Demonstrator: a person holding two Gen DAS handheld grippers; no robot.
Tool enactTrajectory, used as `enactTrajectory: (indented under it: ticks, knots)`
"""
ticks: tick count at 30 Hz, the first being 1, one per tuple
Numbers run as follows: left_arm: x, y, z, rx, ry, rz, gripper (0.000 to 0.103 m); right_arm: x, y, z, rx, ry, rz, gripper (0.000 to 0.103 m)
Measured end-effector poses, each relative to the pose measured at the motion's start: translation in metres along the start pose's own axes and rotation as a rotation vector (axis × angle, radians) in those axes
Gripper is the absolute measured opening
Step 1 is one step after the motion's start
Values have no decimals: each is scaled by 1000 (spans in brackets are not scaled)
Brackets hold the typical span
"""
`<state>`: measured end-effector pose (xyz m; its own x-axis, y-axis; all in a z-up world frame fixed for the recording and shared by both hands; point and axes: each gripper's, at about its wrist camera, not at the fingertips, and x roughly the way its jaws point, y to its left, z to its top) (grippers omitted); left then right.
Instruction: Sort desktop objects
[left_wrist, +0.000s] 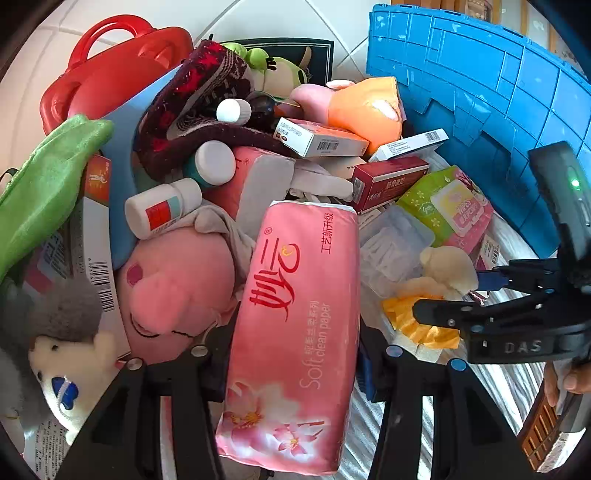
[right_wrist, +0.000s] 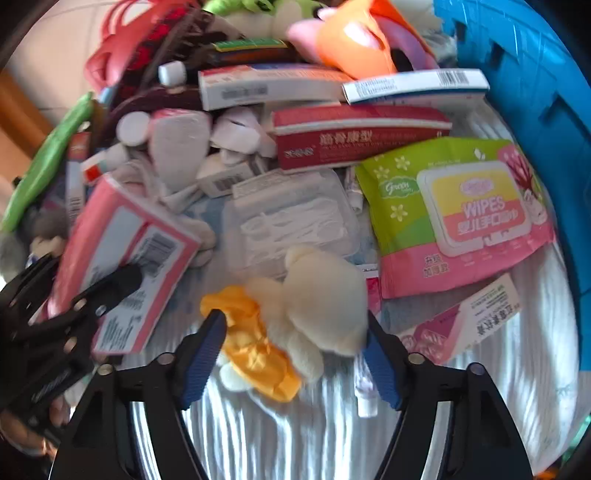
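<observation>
Pink tissue pack (left_wrist: 295, 332) fills the near middle of the left wrist view, clamped lengthwise between the jaws of the left gripper (left_wrist: 295, 373), which are closed against its two long sides. Being soft and long, it could sag or slide out if it is swung quickly, and its far end rests against the heap, so a careless pull might drag the pink pig toy (left_wrist: 173, 291) or the white pill bottle (left_wrist: 162, 206) along with it. Behind everything, the blue crate (left_wrist: 480, 92) stands along the far right edge of the worktop (right_wrist: 280, 435), close enough that a wide swing could knock it. Next in size, the wipes pack (right_wrist: 458, 214) lies flat toward the right edge, overlapping a pink and white sachet (right_wrist: 461, 317). Beside it sits a clear plastic box (right_wrist: 295, 218), and beyond that a dark red carton (right_wrist: 358, 136) with other cartons stacked loosely on top, ready to topple if nudged. Smallest, the cream plush toy (right_wrist: 317, 295) with its yellow cloth (right_wrist: 251, 343) lies near the front edge, between the wide-open jaws of the right gripper (right_wrist: 295, 347), which hold nothing yet. If these close now, they may catch only the loose cloth or squeeze the fur and slip, and the right wrist view is blurred, so exact contact cannot be judged. Both grippers work close together, so they could collide.
</observation>
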<state>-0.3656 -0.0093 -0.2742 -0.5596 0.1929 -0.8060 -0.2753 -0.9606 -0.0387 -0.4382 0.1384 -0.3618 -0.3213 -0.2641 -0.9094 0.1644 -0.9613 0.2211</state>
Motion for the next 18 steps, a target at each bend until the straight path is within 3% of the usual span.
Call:
enactTrajectory:
  ticks: [2, 3, 7, 18]
  knots:
    - [1, 0, -2, 3, 4, -1, 49, 5, 6, 5, 2, -1, -18, 68]
    - [1, 0, -2, 4, 4, 0, 49, 7, 11, 5, -10, 3, -26, 59]
    - [-3, -2, -5, 20, -20, -5, 49, -1, 25, -2, -79, -43, 4, 40]
    - [-42, -8, 3, 12, -132, -21, 47, -71, 45, -13, -195, -200, -13, 39]
